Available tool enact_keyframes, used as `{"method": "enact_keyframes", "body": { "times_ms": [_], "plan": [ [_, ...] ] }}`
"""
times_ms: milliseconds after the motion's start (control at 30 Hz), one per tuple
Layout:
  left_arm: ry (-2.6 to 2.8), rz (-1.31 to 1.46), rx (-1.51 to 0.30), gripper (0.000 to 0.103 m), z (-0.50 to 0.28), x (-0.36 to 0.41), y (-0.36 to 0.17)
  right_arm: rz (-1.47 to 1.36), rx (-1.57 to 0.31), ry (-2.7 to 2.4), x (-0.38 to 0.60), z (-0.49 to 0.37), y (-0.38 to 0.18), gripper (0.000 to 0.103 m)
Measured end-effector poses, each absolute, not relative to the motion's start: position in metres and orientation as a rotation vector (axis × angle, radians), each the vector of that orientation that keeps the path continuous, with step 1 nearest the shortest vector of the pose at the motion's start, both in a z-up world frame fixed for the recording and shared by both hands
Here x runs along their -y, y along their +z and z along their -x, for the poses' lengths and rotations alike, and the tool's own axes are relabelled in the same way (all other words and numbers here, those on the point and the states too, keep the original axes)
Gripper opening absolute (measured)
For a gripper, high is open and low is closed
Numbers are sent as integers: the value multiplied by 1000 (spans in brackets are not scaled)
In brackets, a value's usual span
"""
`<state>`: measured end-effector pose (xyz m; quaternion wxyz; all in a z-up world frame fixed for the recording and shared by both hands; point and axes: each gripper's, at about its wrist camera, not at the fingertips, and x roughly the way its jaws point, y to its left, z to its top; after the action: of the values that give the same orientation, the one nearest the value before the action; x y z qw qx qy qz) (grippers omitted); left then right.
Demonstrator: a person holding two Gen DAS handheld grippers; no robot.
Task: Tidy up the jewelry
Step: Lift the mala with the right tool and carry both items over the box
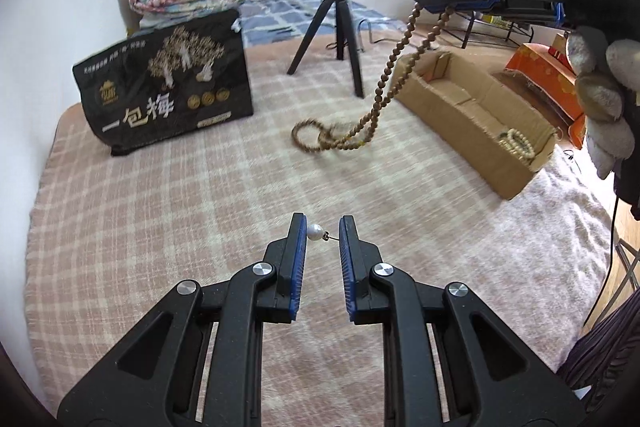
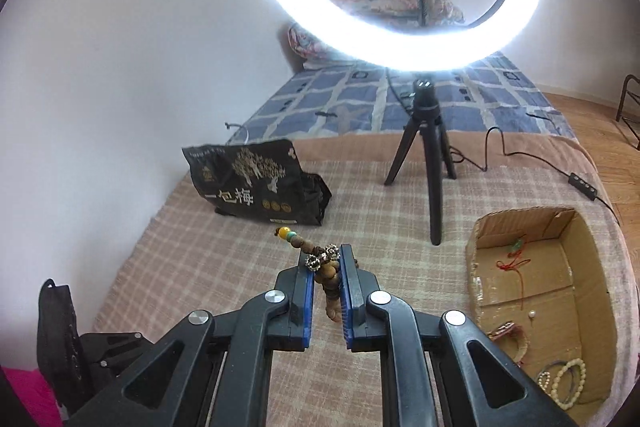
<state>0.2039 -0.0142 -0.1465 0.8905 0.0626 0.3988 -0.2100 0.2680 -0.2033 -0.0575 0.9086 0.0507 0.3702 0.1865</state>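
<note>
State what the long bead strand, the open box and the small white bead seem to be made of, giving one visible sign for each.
Long bead strand: probably wood or seed; matte brown, uneven round beads.
Open box: corrugated cardboard; dull tan, raw edges, folded flaps.
Small white bead: pearl or an imitation; a glossy highlight, on a thin metal-looking pin. Which one cannot be told.

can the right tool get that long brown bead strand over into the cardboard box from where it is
Probably yes. The right tool is shut on the bead strand, the cardboard box is open-topped beside it with nothing between, though the strand's tail still lies on the blanket.
</note>
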Motion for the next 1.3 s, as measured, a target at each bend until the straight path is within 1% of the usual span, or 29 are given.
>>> {"method": "enact_keyframes", "body": {
  "times_ms": [400,833,1000,1300],
  "plan": [
    [-511,-134,-748,15,-173,57,-100,-127,-665,351,258,-221,24,9],
    [-589,-137,-678,15,-147,98,-59,-56,-567,319,287,-162,118,9],
    [-615,-147,-663,15,-142,113,-50,-31,-535,281,302,-153,142,9],
    [-647,-156,-671,15,-145,139,-53,-2,-523,202,328,-167,159,9]
  ]
}}
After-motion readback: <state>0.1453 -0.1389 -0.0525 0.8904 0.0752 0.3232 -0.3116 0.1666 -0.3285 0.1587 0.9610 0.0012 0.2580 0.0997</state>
